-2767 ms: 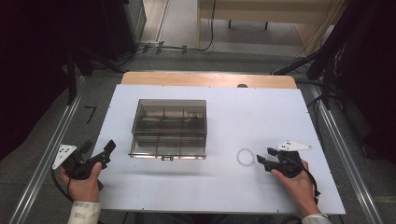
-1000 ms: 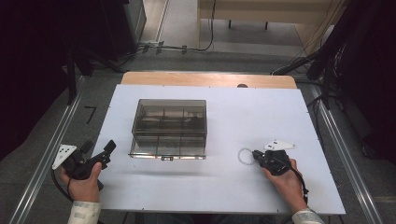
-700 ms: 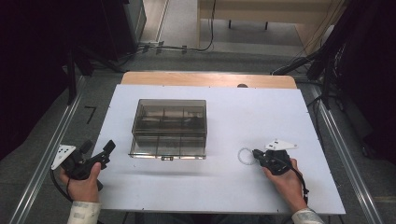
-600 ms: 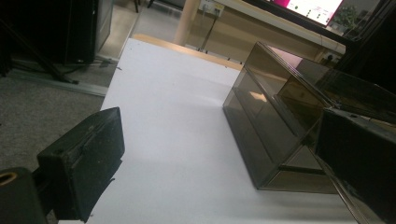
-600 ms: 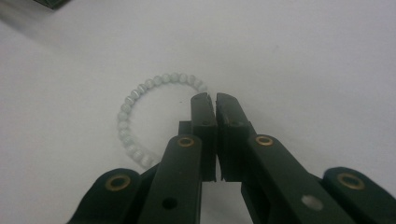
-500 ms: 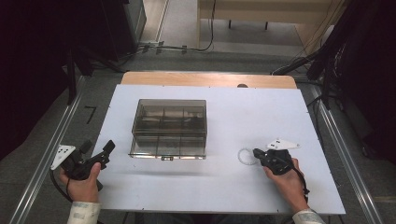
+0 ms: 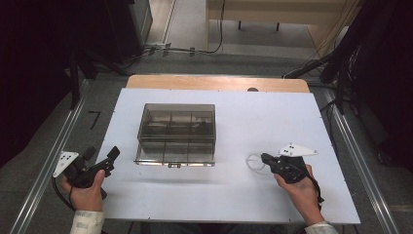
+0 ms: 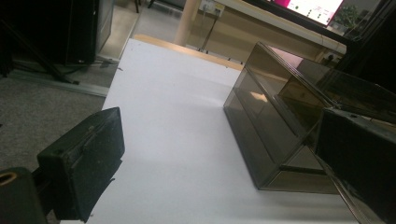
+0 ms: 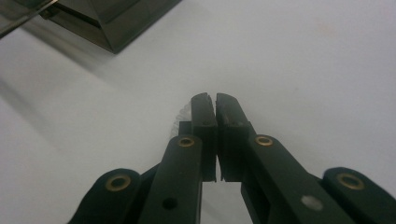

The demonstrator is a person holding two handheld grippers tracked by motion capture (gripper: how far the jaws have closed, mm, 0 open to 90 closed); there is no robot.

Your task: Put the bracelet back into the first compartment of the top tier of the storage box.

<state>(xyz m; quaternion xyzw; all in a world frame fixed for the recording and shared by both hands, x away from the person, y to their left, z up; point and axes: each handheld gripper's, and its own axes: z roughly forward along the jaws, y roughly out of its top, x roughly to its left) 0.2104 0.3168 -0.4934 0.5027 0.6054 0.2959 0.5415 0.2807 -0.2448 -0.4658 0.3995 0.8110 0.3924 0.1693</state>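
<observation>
At table's right, right gripper (image 7: 263, 158) clamps clear ring (image 7: 252, 162); ring lies flat, without long axis.

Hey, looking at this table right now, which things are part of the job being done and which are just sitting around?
Part of the job:
- clear ring, pinched at its rim by the shut right tool
- smoky plastic box with compartments, lid closed, likely where the ring goes

Just lying about:
- left tool, open, idle at the white table edge
- cables on the floor beyond the table
</observation>
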